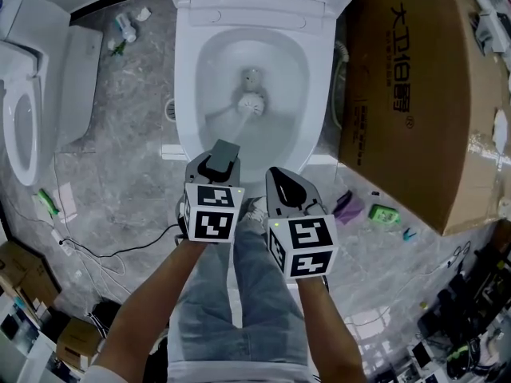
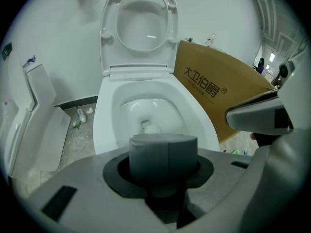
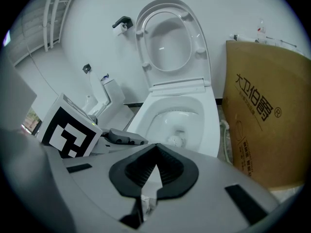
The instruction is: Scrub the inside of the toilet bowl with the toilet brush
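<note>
The white toilet [image 1: 185, 94] stands open with its seat and lid raised. The round white brush head [image 1: 252, 102] rests low in the bowl near the drain and also shows in the left gripper view [image 2: 152, 128]. My left gripper [image 1: 217, 163] hangs over the bowl's front rim, shut on the brush's grey handle [image 1: 225, 149], whose blunt end fills the left gripper view [image 2: 163, 154]. My right gripper [image 1: 286, 190] floats just right of it, shut with nothing between its pads [image 3: 154, 165]. From there the brush head [image 3: 175, 141] is visible in the bowl.
A large brown cardboard box [image 1: 415, 94] stands close against the toilet's right side. A second white toilet [image 1: 24, 118] stands at the left. Small bottles [image 1: 126, 29], a cable [image 1: 96, 254] and green items [image 1: 385, 213] litter the grey floor. The person's legs [image 1: 239, 309] are below.
</note>
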{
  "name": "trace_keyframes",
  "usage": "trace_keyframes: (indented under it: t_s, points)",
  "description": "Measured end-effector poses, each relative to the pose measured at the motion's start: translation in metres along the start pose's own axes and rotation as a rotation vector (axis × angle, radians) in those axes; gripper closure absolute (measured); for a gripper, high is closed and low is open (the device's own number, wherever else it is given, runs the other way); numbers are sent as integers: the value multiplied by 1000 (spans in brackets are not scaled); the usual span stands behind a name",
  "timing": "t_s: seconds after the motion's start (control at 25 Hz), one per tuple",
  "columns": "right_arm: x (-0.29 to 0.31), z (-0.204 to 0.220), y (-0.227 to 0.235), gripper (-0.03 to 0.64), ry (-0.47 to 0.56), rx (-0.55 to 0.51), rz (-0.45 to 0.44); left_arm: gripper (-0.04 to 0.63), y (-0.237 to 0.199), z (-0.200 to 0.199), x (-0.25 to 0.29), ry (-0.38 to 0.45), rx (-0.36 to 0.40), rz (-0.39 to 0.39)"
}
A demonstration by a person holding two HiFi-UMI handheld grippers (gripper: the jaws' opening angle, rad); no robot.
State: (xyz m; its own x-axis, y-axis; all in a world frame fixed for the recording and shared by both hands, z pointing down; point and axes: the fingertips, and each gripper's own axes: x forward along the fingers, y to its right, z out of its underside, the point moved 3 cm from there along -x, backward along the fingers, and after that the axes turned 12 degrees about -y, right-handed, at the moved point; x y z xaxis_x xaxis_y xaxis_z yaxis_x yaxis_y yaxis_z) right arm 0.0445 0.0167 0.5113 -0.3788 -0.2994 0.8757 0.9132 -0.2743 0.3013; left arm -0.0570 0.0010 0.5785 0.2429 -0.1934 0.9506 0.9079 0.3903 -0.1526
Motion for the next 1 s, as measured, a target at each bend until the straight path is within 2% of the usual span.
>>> trace_keyframes:
  t_s: [0.68, 1.0]
  points:
    - [23, -30, 8, 618, -10, 45, 31, 437, -25, -37, 40, -45, 55, 11]
    - [20, -25, 4, 618, -14, 38, 29, 437, -22, -29, 34, -54, 56, 13]
